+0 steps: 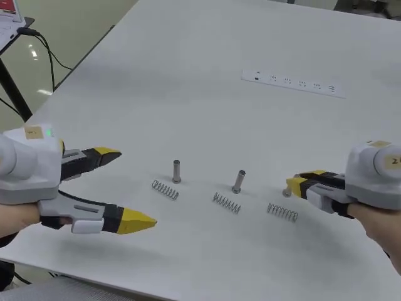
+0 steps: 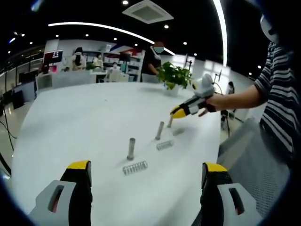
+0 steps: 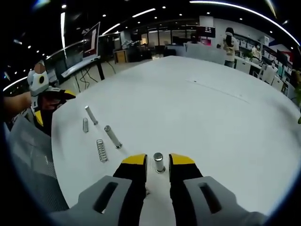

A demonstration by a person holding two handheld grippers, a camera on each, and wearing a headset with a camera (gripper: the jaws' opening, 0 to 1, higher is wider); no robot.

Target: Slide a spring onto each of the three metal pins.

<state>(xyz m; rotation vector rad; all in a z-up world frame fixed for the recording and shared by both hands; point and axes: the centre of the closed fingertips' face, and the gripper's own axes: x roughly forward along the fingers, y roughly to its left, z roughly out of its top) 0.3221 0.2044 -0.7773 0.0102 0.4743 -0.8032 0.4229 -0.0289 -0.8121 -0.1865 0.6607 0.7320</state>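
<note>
Where the head view looks down on the white table (image 1: 207, 263), the left pin (image 1: 177, 171), middle pin (image 1: 238, 180) and right pin (image 1: 287, 191) stand upright in a row. The left spring (image 1: 165, 189), middle spring (image 1: 226, 202) and right spring (image 1: 282, 212) lie flat just in front of them. The left gripper (image 1: 125, 187) hangs to the left, its fingers wide apart and empty. The right gripper (image 1: 294, 185) reaches the right pin, but its opening is hidden here.

In the left gripper view, the left gripper (image 2: 146, 165) has nothing between its wide fingers.

The right gripper view makes it clear: the right pin (image 3: 159, 162) stands between the right gripper's (image 3: 159, 160) fingers. They are narrowly apart, with a thin gap on each side.
</note>
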